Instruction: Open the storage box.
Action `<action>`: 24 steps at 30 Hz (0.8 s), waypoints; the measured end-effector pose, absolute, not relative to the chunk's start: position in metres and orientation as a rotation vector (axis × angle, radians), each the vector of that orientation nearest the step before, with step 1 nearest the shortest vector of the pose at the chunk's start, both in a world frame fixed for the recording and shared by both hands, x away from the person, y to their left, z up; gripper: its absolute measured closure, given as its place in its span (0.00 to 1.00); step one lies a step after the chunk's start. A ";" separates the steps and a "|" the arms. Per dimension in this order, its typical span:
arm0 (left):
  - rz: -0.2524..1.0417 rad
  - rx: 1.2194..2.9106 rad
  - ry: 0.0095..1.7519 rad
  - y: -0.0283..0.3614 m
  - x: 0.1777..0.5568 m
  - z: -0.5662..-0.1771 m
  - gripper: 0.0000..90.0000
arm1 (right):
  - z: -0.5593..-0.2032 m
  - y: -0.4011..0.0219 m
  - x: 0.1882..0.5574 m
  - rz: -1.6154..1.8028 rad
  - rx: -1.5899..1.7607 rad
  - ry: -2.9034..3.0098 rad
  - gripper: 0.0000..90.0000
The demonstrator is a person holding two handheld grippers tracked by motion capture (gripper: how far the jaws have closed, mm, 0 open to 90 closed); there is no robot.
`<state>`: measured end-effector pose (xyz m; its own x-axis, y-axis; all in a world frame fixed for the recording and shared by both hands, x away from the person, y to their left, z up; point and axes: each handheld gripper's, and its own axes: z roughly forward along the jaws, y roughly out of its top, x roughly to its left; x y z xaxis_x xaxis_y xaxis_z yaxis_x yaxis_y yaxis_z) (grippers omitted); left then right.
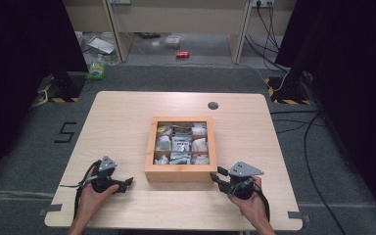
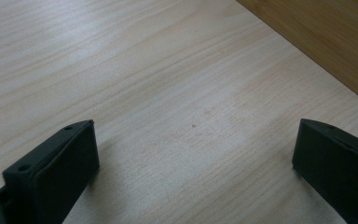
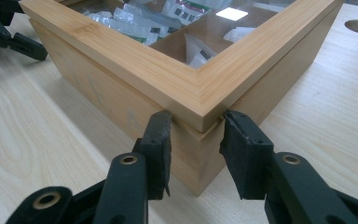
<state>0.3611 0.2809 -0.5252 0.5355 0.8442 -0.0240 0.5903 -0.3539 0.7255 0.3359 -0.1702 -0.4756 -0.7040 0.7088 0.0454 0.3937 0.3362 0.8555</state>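
Square light-wood box with a glass-paned lid (image 1: 180,174) sits at the middle of the pale wooden table (image 1: 122,122), a little toward the near edge. Through the pane: compartments holding small white and clear packets (image 1: 181,144).

Right gripper (image 1: 219,175), held in the person's right hand (image 1: 248,196), sits at the box's near right corner. In the right gripper view the two black jaws straddle that corner (image 3: 200,116), one pad on each side wall just under the overhanging lid frame. Both pads look to be touching the wood, or very nearly; whether they press on it I cannot tell. Jaws about half spread, the corner between them.

Left gripper (image 1: 127,183), in the left hand (image 1: 95,193), rests low over the table to the near left of the box, apart from it, tips pointing toward the box. In the left gripper view its jaws stand wide apart with bare table between them; the box's side wall (image 2: 321,37) shows at the far right of that view.

Small dark round hole (image 1: 213,105) in the tabletop beyond the box.
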 end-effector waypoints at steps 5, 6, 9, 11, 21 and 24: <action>0.467 2.078 1.157 0.281 0.361 -0.525 0.00 | -0.473 -0.171 0.336 1.327 0.964 2.263 0.71; 0.467 2.078 1.157 0.281 0.361 -0.525 0.00 | -0.473 -0.171 0.336 1.327 0.964 2.263 0.71; 0.468 2.078 1.157 0.281 0.361 -0.525 0.00 | -0.467 -0.167 0.340 1.341 0.961 2.243 0.69; 0.468 2.078 1.157 0.281 0.361 -0.525 0.00 | -0.464 -0.167 0.341 1.364 0.962 2.225 0.70; 0.467 2.079 1.156 0.281 0.361 -0.525 0.00 | -0.454 -0.168 0.347 1.419 0.973 2.197 0.67; 0.468 2.078 1.157 0.281 0.361 -0.525 0.00 | -0.451 -0.168 0.349 1.429 0.965 2.193 0.64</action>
